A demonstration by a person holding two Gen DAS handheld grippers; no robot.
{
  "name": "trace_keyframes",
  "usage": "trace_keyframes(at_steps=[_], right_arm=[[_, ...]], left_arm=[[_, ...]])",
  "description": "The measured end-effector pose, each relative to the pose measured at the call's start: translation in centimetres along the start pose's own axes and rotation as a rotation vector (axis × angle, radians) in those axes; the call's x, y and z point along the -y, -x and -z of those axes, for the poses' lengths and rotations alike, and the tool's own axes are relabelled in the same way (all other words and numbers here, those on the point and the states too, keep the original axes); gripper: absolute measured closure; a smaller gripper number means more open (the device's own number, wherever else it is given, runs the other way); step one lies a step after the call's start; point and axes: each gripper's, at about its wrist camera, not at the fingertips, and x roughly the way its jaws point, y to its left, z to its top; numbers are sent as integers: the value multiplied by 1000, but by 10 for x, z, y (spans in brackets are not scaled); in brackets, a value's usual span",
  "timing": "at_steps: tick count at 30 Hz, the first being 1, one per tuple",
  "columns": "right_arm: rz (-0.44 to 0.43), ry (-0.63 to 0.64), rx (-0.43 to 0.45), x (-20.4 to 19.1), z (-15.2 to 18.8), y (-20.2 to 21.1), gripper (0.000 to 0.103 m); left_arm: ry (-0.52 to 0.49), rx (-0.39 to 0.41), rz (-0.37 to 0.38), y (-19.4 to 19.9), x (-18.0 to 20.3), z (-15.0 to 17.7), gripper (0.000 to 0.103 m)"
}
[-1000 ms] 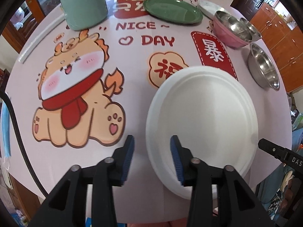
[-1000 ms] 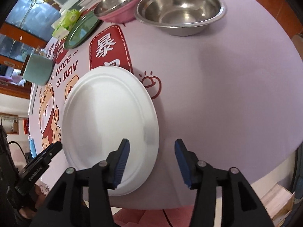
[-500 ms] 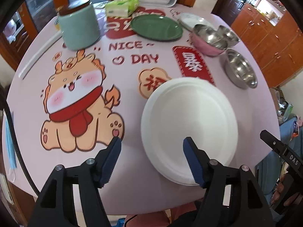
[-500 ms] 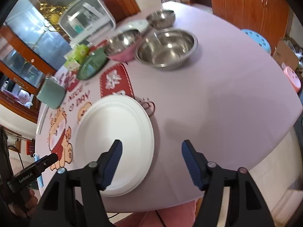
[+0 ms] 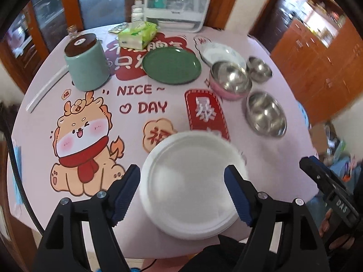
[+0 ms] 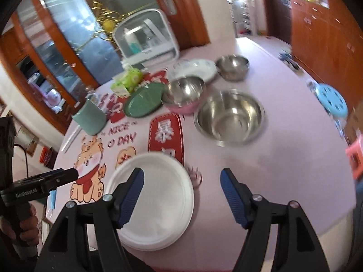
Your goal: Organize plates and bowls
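Both tongs up off the table, spread wide, nothing in either. Left gripper [image 5: 182, 189] sits bottom centre of its view, w/ the white plate [image 5: 192, 181] seen between the blue pads, flat on the pink tablecloth [image 5: 136, 117] at the near edge. Right gripper [image 6: 182, 195] also bottom centre in its own view; same white plate [image 6: 156, 201] lies behind its left-hand pad, the other pad over bare cloth.

Mid frame, right side of left view: big steel bowl [image 5: 266, 113], then a pink bowl [image 5: 230, 81] w/ steel lining, just beside it a small steel bowl [image 5: 259, 69]. Green plate [image 5: 171, 65] centre-upper, patterned white dish [image 5: 223, 53] to its right. Upper left: mint canister [image 5: 87, 62] w/ dark lid. Further back, tissue pack [image 5: 138, 34], then a white box [image 5: 177, 2] at top centre.
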Motion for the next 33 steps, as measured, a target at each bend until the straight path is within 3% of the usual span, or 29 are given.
trace_keyframes(at_steps=[4,7,18,22,33], right_arm=[[-35,77,23,13,-33,8,28],[-46,134,32,25,-59,13,26],[-27,296,112,66,-158,8,26],[-32,373,148,74,-194,1,26],[-78,387,75,81,-272,-54,26]], left_arm=[[98,33,16,8,11,-23,28],[141,66,-11,13,23,-43,28],[178,133,-65,14,71,-106,28],[218,146,-40,11,77,-130,28],[285,126,-82,-15,79,-192,28]])
